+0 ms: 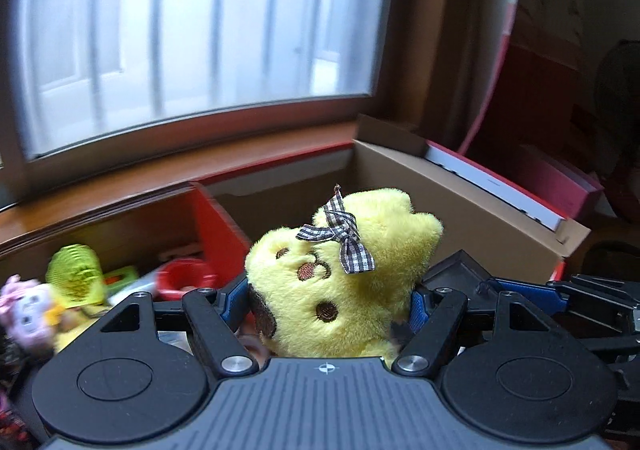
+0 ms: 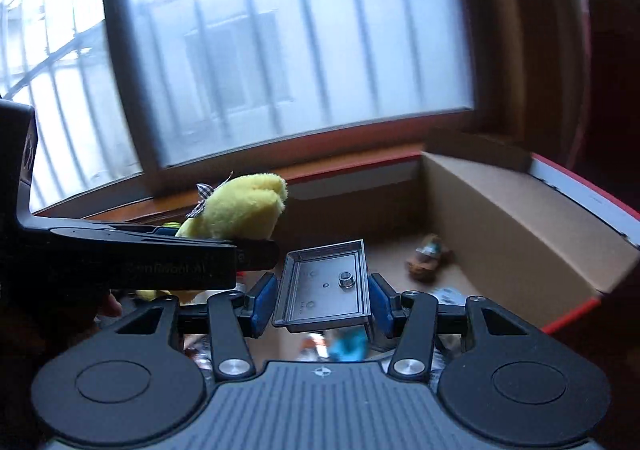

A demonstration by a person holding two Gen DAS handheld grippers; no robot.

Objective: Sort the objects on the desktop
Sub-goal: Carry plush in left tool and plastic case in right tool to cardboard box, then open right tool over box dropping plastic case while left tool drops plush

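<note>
Plush toy (image 1: 344, 282) (yellow) | clamped by left gripper (image 1: 328, 302) | right gripper (image 2: 320, 302) clamps grey tray (image 2: 326, 286)

Daylight pours through the frosted window (image 1: 200, 41) ahead of me and washes it out to a pale glare, nearly white along its top edge in my right view. Everything below sits dim and backlit, and the right-hand corners fall to near black. The toys (image 1: 80, 290) at the left are smeared by blur. Straight lines bow toward the picture edges.
</note>
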